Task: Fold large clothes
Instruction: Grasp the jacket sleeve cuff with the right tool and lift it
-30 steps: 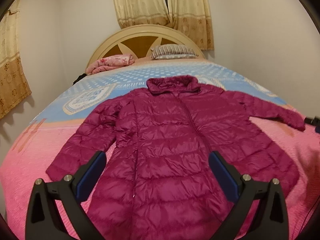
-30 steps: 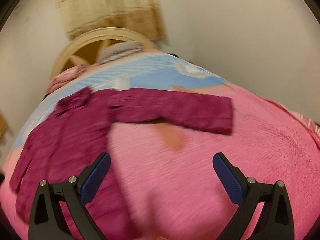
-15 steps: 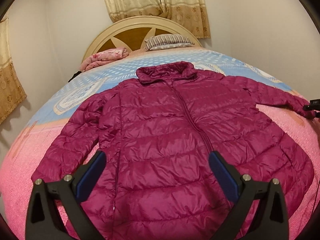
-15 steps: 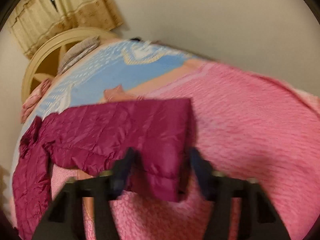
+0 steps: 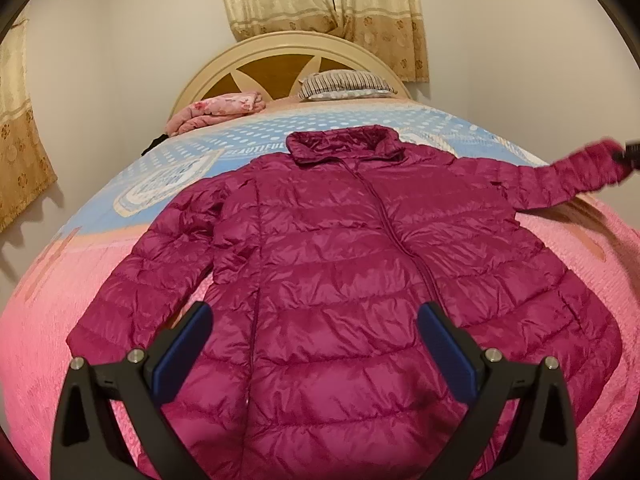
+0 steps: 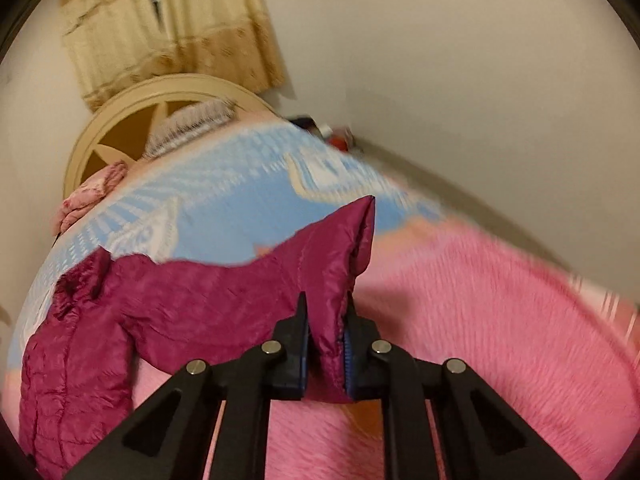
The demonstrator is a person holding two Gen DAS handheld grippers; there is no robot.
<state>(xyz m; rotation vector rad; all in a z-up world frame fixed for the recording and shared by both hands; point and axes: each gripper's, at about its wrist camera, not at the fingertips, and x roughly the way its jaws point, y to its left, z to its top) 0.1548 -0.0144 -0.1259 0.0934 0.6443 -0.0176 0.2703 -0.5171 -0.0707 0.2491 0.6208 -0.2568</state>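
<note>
Jacket [image 5: 360, 280] lies flat on the bed [image 5: 60, 320], front up, zipper closed. Collar at the far end toward the headboard [image 5: 280, 64], hem at the near end. Long axis runs near to far, roughly centred on the bedspread.

Right hand-held gripper [image 6: 326, 344]: jaws closing, with the cuff of the right sleeve [image 6: 224, 292] between them; the pads already press the quilted fabric from both sides. The cuff end is lifted off the bed, and the sleeve runs from it back toward the shoulder at the left of that view. In the left wrist view the same sleeve [image 5: 568, 180] stretches out to the far right, raised clear of the bedspread, its shadow on the pink cover beneath.

Left hand-held gripper [image 5: 316, 348]: fingers spread wide, pinching nothing. It hangs over the lower body of the jacket near the hem, pointing up along the zipper toward the collar.

Left sleeve [image 5: 148, 272] lies flat, angled down and out to the left; its cuff sits just left of the left finger [image 5: 182, 348].

Key relation, as I judge it: the held sleeve sticks out at right angles to the jacket's long axis, so folding it means carrying the cuff leftward across the chest, toward the zipper. The right hand has that job. The left hand is the nearer one to the other cuff and to the hem.

Risk: slippery padded fabric may slide out of a narrow pinch.
</note>
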